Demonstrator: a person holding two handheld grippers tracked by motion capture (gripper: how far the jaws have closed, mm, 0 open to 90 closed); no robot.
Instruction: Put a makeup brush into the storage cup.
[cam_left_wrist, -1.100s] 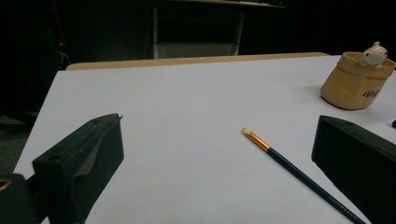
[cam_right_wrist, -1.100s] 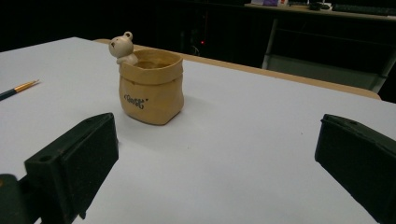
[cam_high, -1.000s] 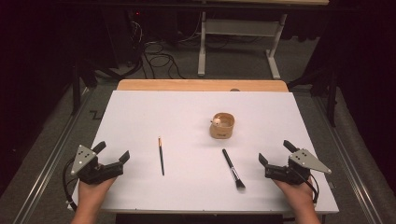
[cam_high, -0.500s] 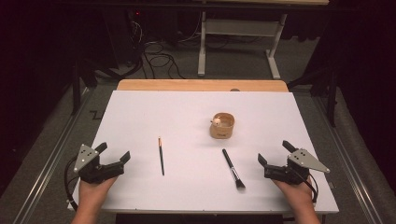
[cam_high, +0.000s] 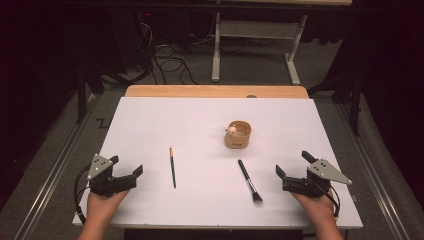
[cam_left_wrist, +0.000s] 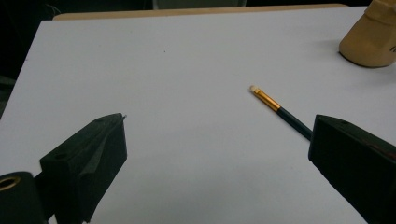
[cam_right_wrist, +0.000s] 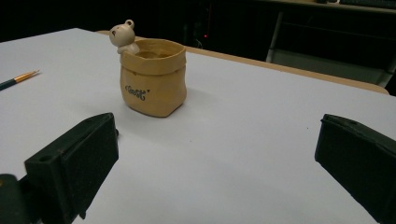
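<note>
Both grippers gaping wide, gripping nothing. Pencil (cam_high: 172, 167) lying just right of left gripper (cam_high: 125, 176), long axis running away from person. Brush (cam_high: 249, 180) lying left of right gripper (cam_high: 292, 170) (angled), pot (cam_high: 238, 135) beyond.

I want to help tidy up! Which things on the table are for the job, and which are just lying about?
For the job:
thin paintbrush, nearest the open left gripper
makeup brush, nearest the open right gripper
bear pot, probably where the brushes go

Just lying about:
cables on the floor
metal frame behind the table
</note>
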